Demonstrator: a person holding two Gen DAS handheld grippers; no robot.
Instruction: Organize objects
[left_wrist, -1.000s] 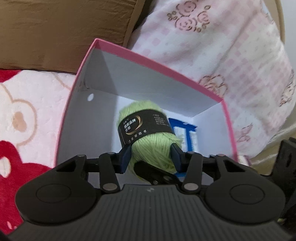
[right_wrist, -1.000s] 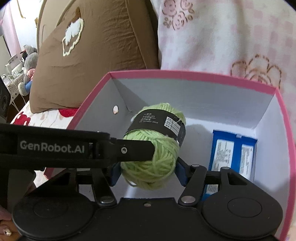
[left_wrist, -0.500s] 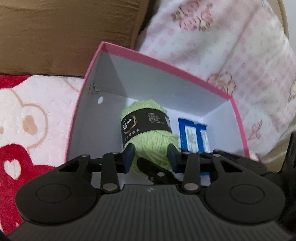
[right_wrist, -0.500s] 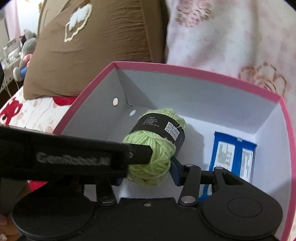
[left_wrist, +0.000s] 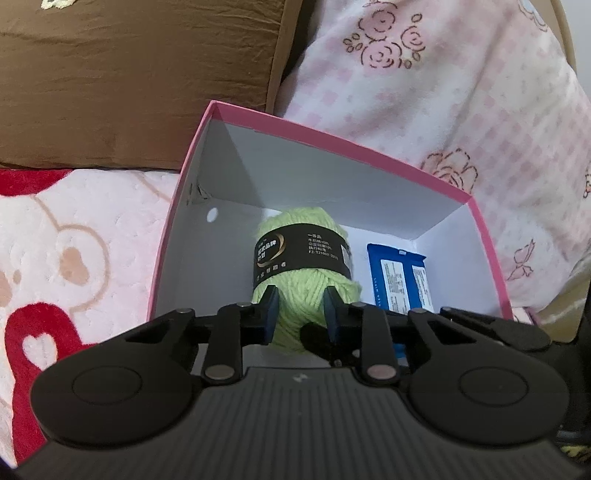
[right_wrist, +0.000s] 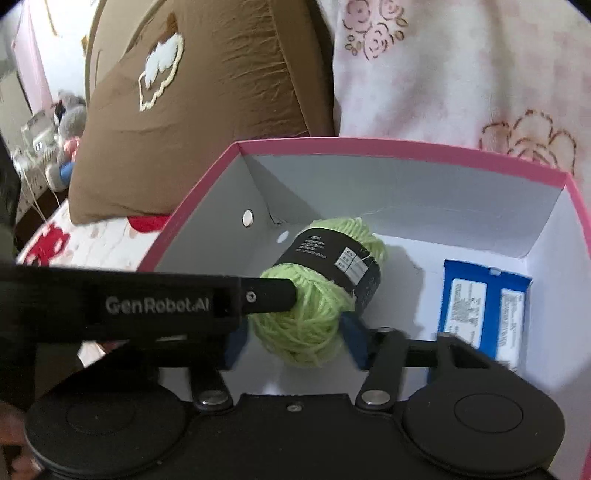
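Green yarn (left_wrist: 303, 291), a soft ball with a black paper band, sits inside the pink-rimmed box (left_wrist: 332, 136) on the bed, with a blue packet (left_wrist: 399, 284) flat on the box floor just beside it. From the left wrist, the left gripper (left_wrist: 300, 314) has just been closing, and its blue-padded fingers (left_wrist: 271, 314) now stand narrow and press into the near end of the ball. Because that hold is only on the loose outer wraps, I judge that a lift could pull strands free or let the ball slip out. From the right wrist, the right gripper (right_wrist: 293, 341) has also been closing; its fingers (right_wrist: 354, 341) flank the same ball, seemingly touching its sides, while the left tool's black bar crosses in front and pokes the yarn (right_wrist: 306, 325). Two tools on one soft ball risk colliding or tugging opposite ways, dragging the band off, or tipping the light box (right_wrist: 406, 147) against the pillows.
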